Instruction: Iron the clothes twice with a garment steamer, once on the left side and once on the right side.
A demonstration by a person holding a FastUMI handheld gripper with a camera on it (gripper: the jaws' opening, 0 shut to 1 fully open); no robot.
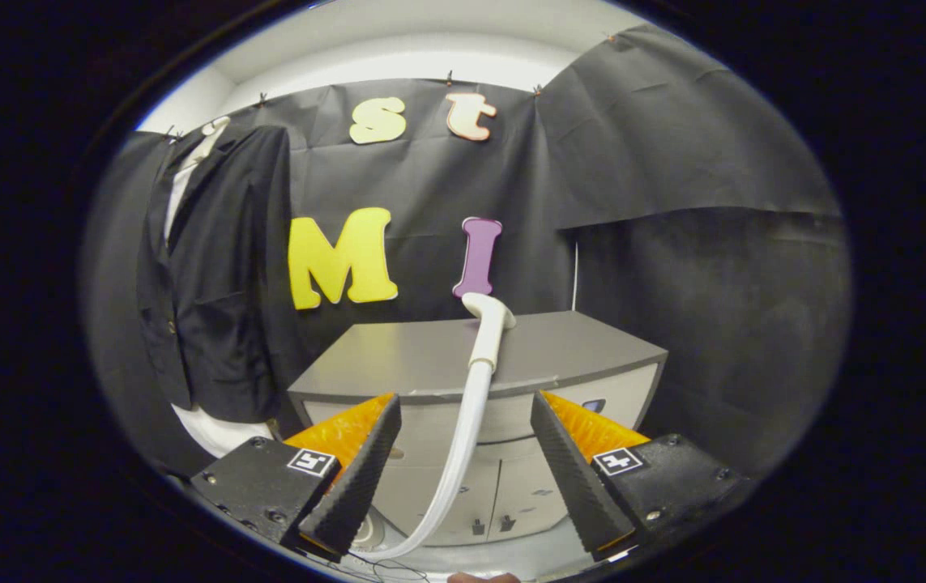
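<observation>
Gripper view looked along the jaws (467,478), which stood wide apart with nothing pressed between them; their ribbed black fingers (357,478) flanked a white hose (463,441) without touching it. The hose's lower end curved down out of sight between the fingers, so where it joined could not be made out. It rose to the garment steamer head (488,324), a white bent nozzle resting on the grey tabletop (584,348) of a cabinet just beyond the fingers. Farther off, to the left of the cabinet, a dark jacket (215,275) hung against the black wall, its collar open over something white; its hem partly hid a white rounded base (215,429).
</observation>
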